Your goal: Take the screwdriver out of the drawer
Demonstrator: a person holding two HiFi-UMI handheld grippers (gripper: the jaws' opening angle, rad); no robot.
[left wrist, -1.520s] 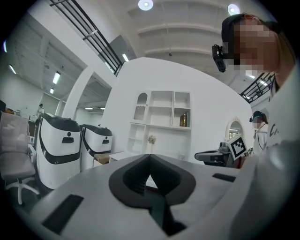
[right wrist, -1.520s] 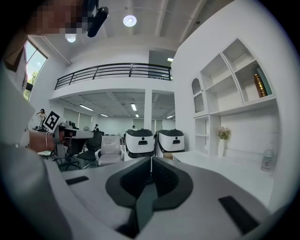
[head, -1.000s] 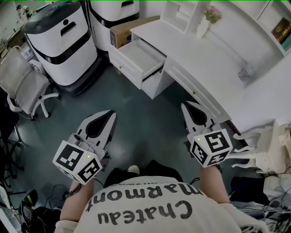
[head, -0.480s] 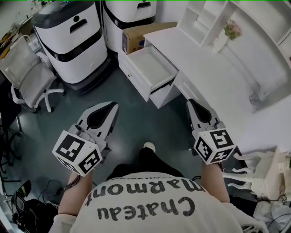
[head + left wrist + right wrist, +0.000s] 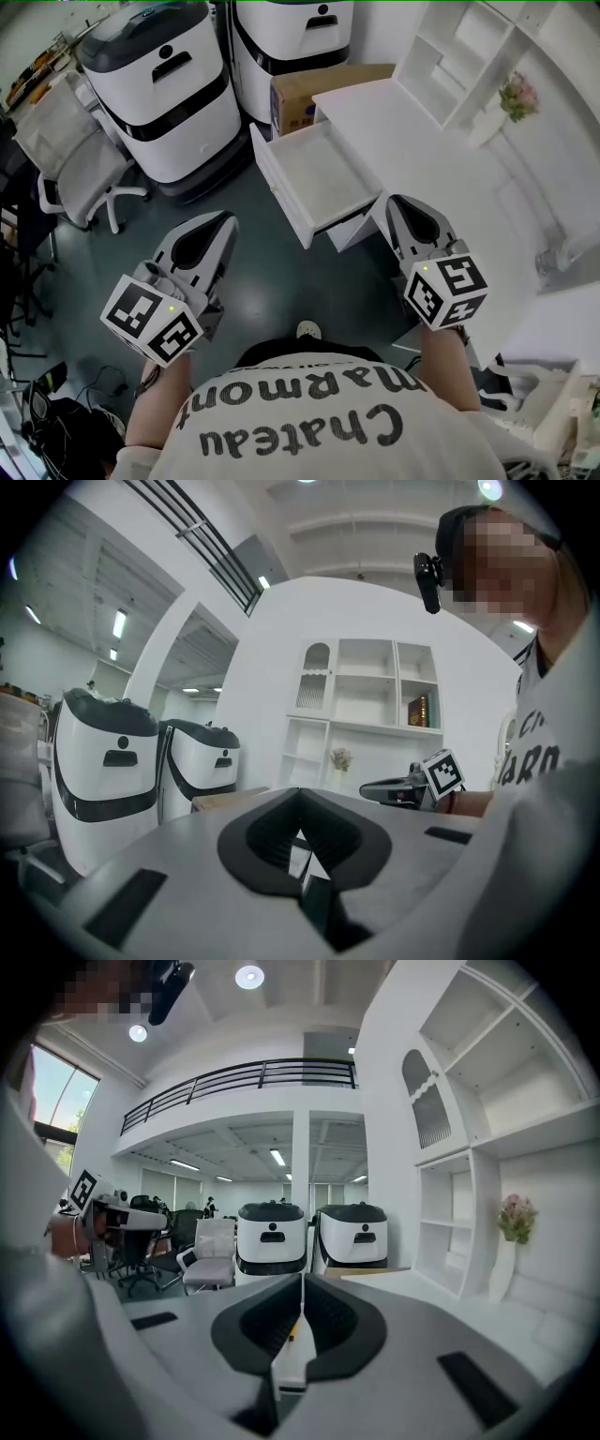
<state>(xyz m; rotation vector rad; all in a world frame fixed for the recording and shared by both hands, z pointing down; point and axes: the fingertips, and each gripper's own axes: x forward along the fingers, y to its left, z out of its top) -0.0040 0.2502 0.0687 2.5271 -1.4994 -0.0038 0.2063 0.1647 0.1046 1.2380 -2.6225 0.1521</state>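
Since the earlier frame, the person has advanced across the dark floor, and the open drawer [image 5: 323, 173] now lies just ahead of both tools. Nearest, a printed shirt [image 5: 291, 417] fills the bottom of the head view. Beyond it, 2 hand-held grippers point forward. The left gripper [image 5: 227, 220] has its jaws pressed together on nothing. The right gripper [image 5: 393, 201] is likewise closed and empty, its tip just beside the drawer's near corner. The white drawer juts from a white desk [image 5: 403, 122]. The screwdriver cannot be made out inside it (only a tiny yellowish sliver shows through the slit in the right gripper view). Farther off stand a cardboard box [image 5: 314, 89] and 2 white machines [image 5: 164, 94].
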